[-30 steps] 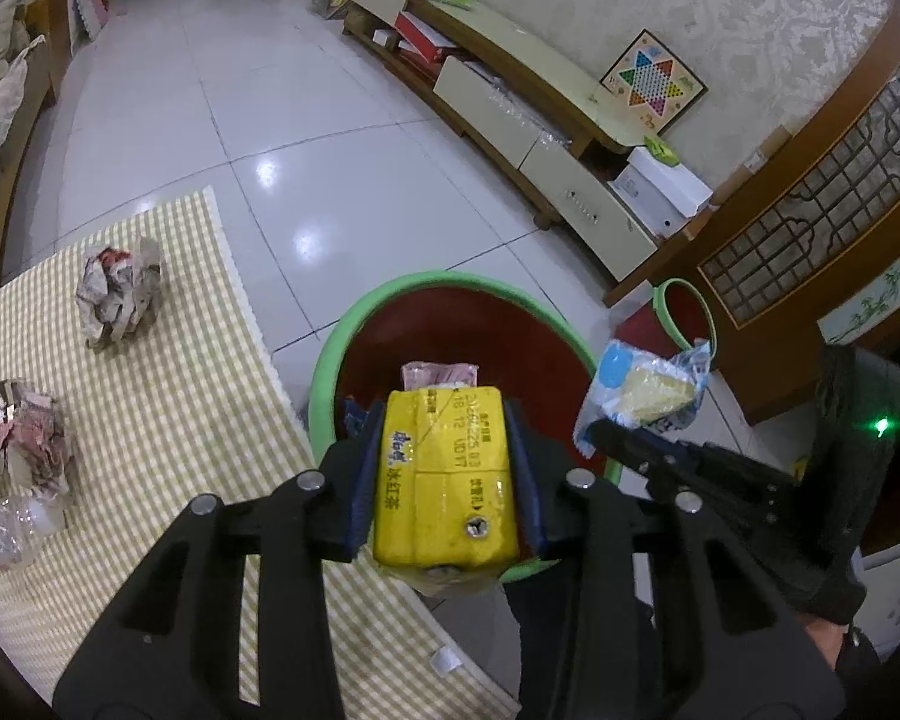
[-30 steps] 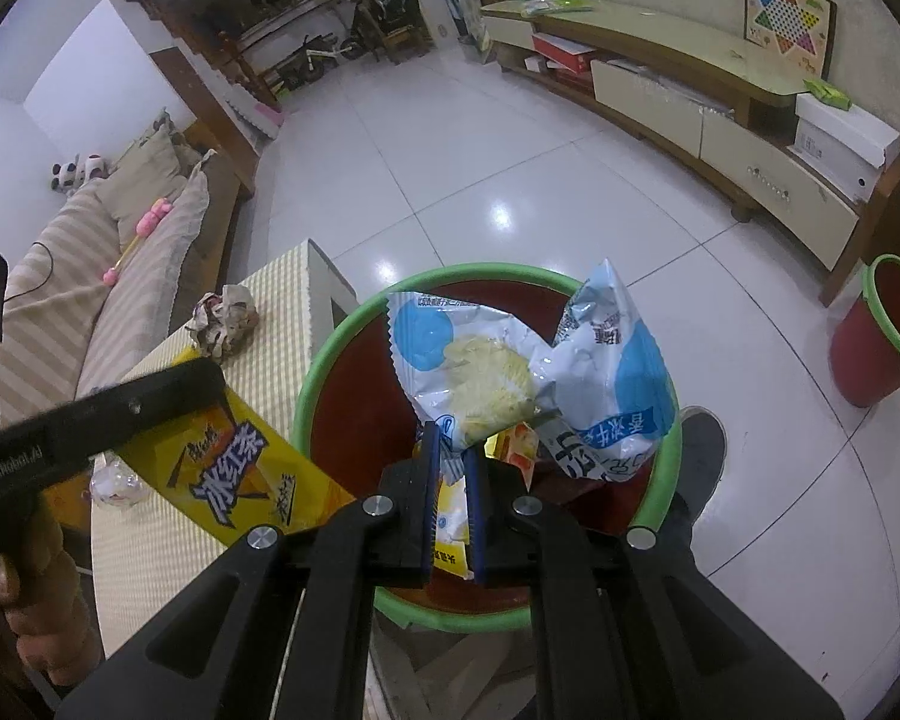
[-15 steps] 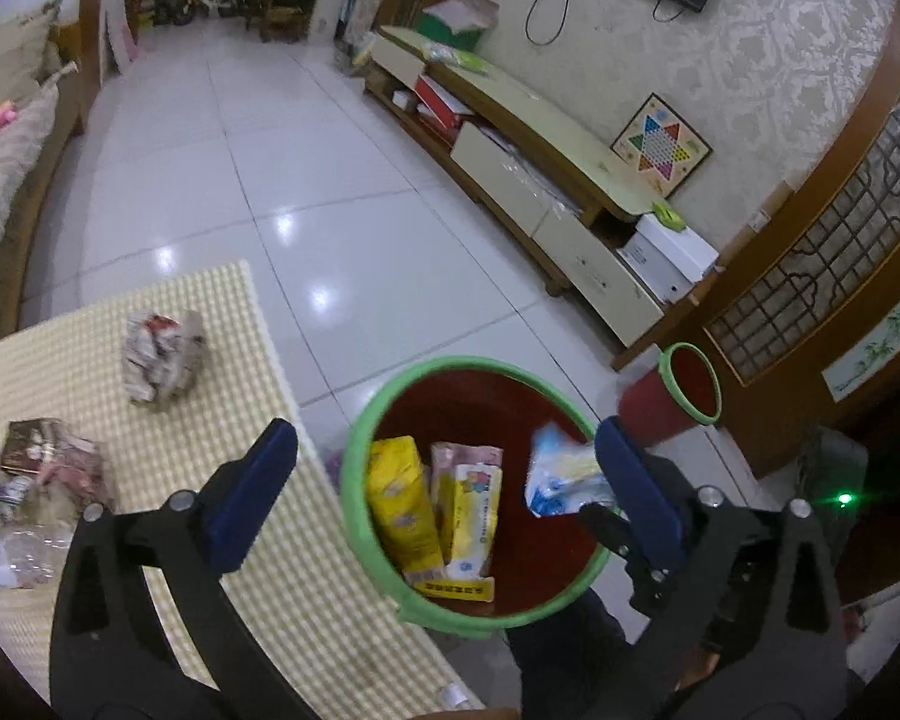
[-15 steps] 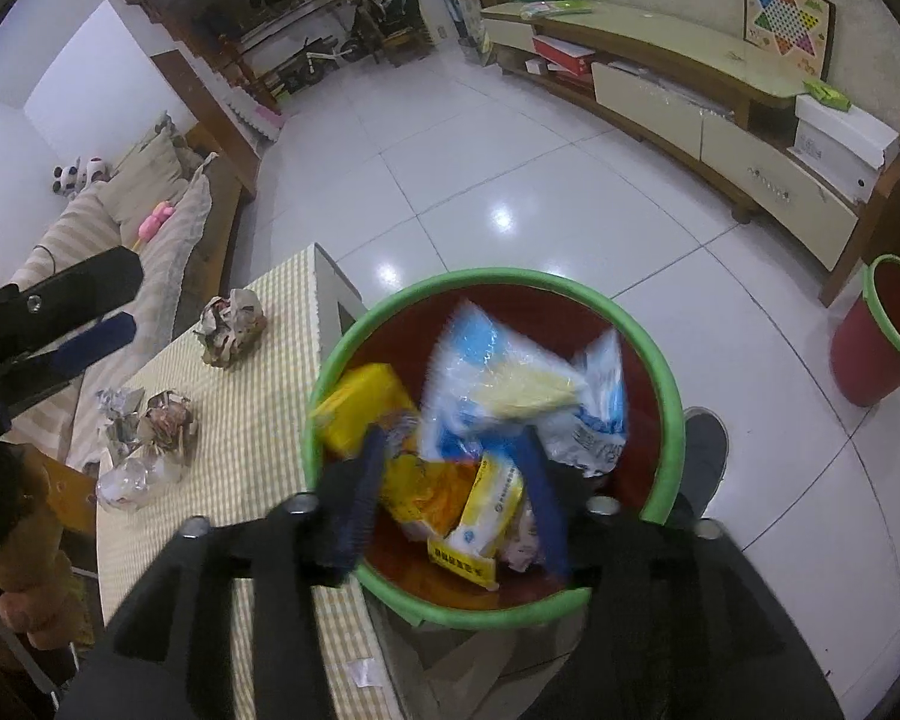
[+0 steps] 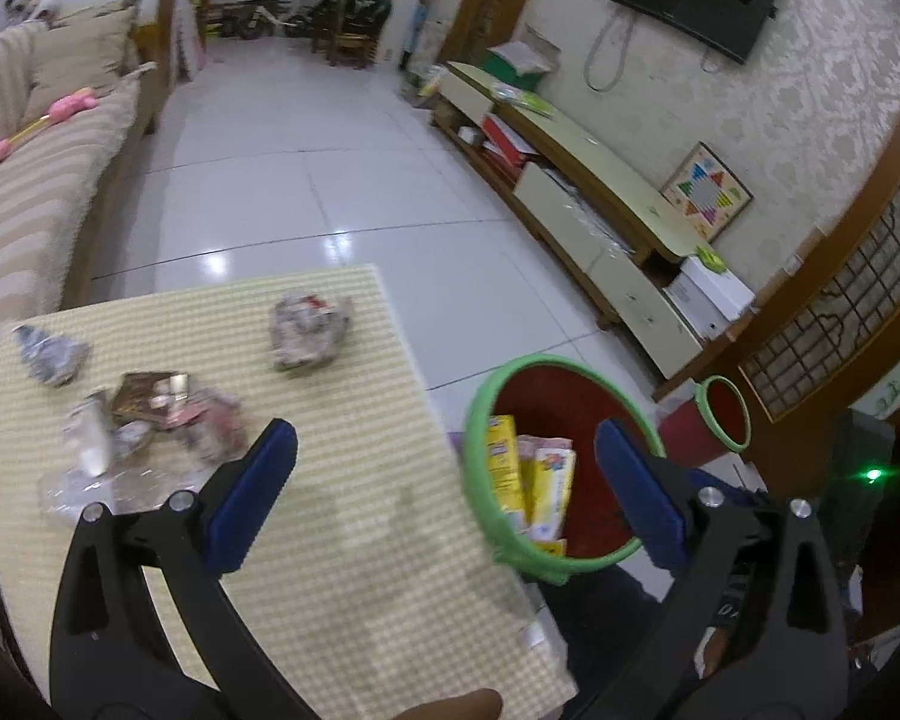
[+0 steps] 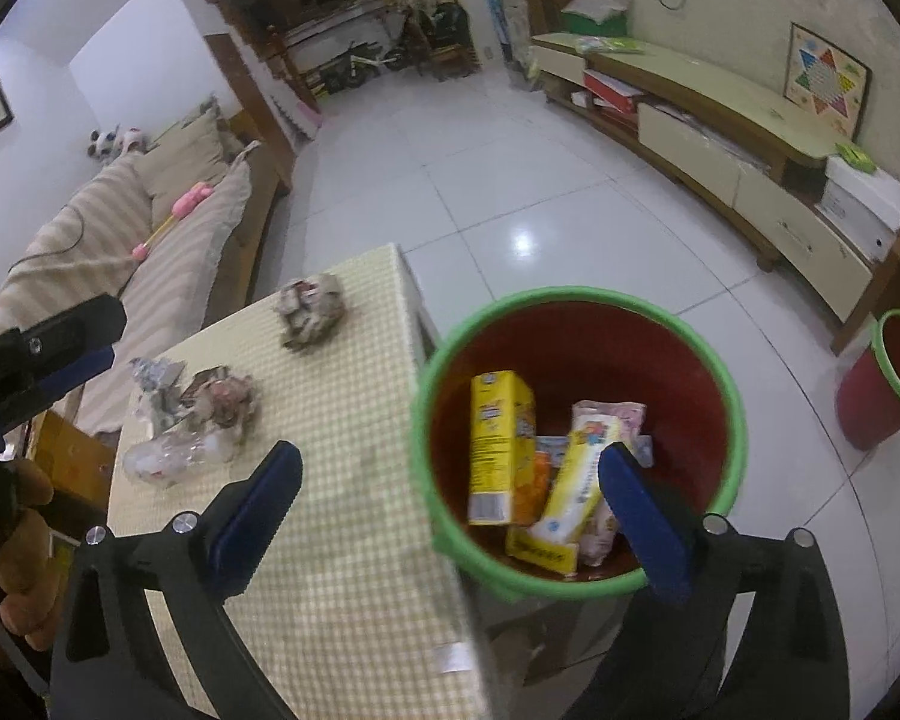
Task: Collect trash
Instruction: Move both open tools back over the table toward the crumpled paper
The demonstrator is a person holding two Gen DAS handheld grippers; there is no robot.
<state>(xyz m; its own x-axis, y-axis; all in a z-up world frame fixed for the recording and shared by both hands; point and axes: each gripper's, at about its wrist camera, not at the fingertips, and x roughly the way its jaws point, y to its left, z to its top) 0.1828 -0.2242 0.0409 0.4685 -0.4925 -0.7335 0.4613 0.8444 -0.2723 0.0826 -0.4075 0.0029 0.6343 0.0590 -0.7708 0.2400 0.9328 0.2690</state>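
Fingers [image 6: 264, 495] spread wide; bin [image 6: 576, 297] holds blurred, seemingly yellow cartons [image 6: 501, 450].

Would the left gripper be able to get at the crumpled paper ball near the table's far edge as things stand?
Probably yes. The left gripper is open and empty, and the crumpled paper ball lies alone on the checked tablecloth with nothing between them.

two bins [image 6: 576, 324] [image 6: 888, 378], one yellow carton [image 6: 501, 450]
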